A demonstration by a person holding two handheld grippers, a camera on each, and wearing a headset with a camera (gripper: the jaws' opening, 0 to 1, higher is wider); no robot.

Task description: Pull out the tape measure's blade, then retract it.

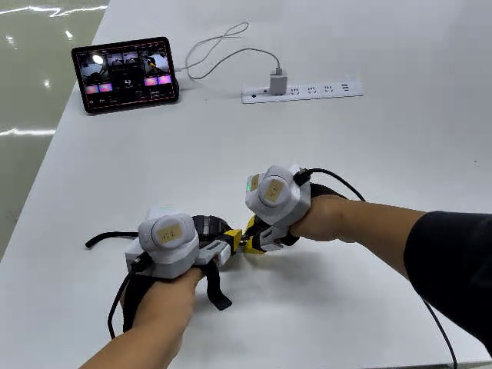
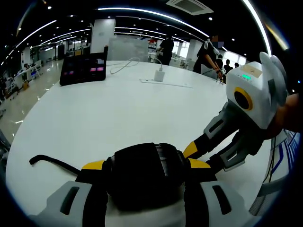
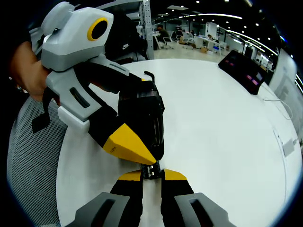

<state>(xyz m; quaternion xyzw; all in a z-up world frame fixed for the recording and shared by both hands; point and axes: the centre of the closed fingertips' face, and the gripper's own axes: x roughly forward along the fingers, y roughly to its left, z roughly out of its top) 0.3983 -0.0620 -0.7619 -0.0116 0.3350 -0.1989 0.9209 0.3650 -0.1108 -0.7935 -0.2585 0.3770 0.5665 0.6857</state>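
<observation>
Case in left claw, blade in right claw

Hand-held gripper clamps tape measure (black).

White table carries tablet, power strip (charger plugged in).

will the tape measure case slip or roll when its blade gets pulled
Probably stays put: the left gripper clamps the tape measure on both sides. Its ribbed black case looks rigid and grippy. The loose strap is floppy and will likely trail.
</observation>
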